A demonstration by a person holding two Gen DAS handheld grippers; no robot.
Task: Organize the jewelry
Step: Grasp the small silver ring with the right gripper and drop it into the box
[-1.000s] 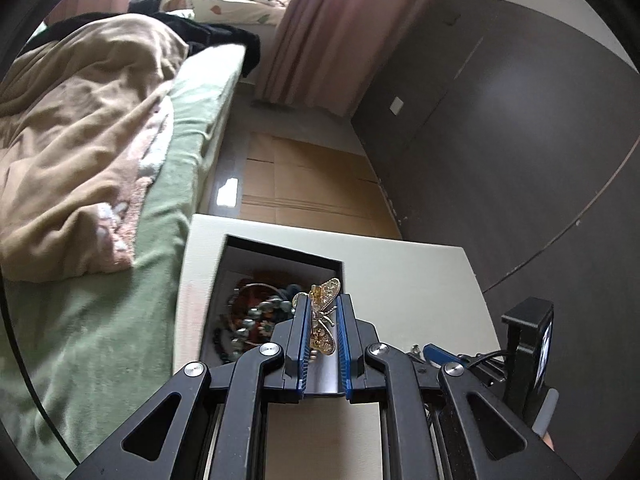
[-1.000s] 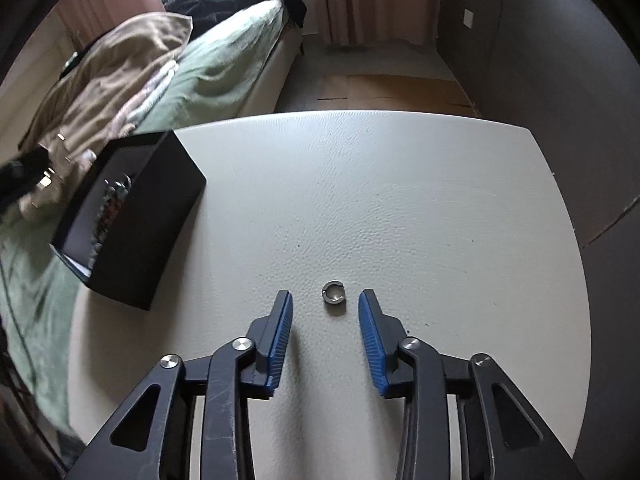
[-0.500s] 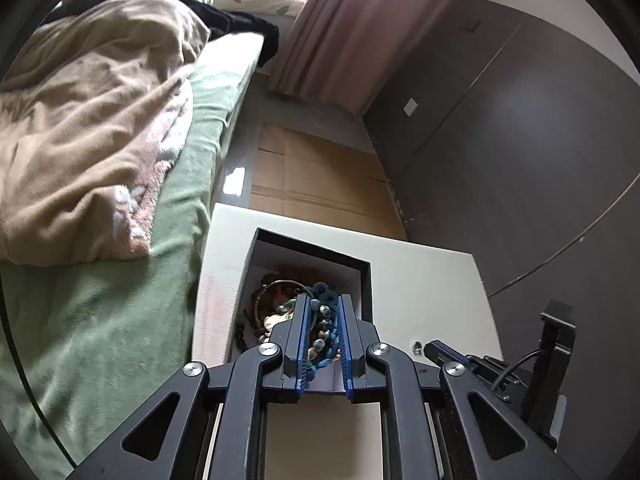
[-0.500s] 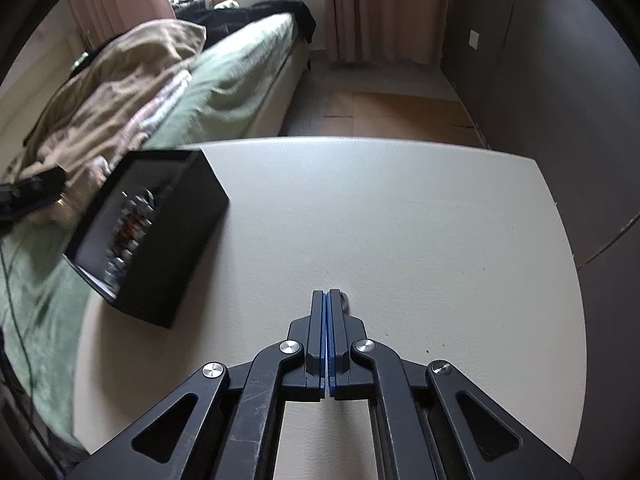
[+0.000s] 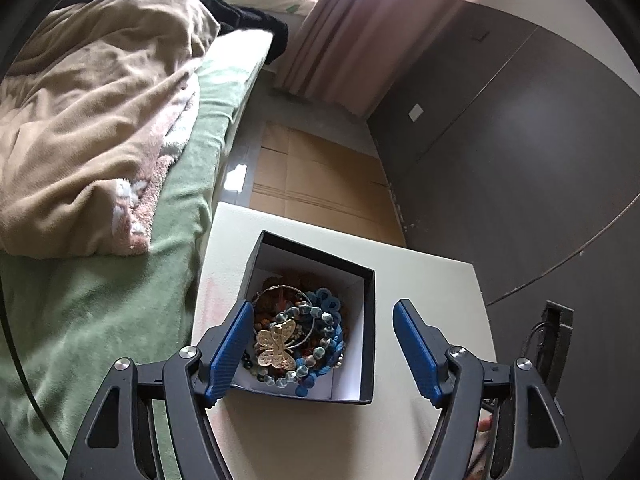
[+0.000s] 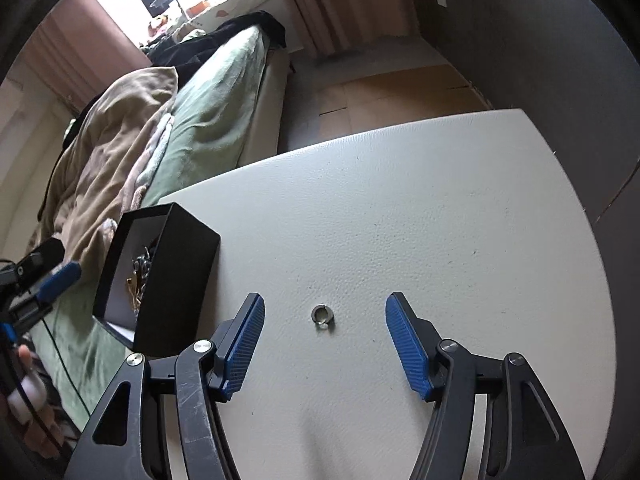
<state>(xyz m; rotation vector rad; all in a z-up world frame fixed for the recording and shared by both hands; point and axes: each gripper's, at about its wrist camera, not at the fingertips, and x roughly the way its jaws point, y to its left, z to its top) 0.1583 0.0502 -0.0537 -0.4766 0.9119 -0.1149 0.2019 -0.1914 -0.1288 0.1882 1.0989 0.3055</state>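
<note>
Two grippers, both spread wide, neither holding anything. On my left wrist view the left gripper point(image 5: 324, 344) hangs above the black box point(image 5: 370, 320), which sits on the white table point(image 5: 432, 280) near the edge facing the bed point(image 5: 100, 300). The blue left pad overlaps the box's near-left corner in this view; I cannot tell whether it touches the rim. Inside the box lies a tangle of jewelry: a gold butterfly brooch point(image 5: 277, 345) on top, a string of blue-grey beads point(image 5: 316, 344) curling around it, a thin wire bangle point(image 5: 280, 292) behind. The darker pieces underneath are too jumbled to separate. A beige blanket point(image 5: 92, 120) is heaped on the bed. At the lower right, part of the other rig shows, cut off by the frame.

On my right wrist view the right gripper point(image 6: 325, 340) has its pads apart on either side of a small silver ring point(image 6: 322, 314) that lies flat on the table point(image 6: 440, 220), not touching either pad. The ring looks open on one side; too small to be sure. The box point(image 6: 176, 280) stands well to the left of the ring, and from this angle its near wall hides most of the contents; only a few dark and gold bits show. The left gripper's blue pad is visible at the far left, blurred and partly cut off.
</note>
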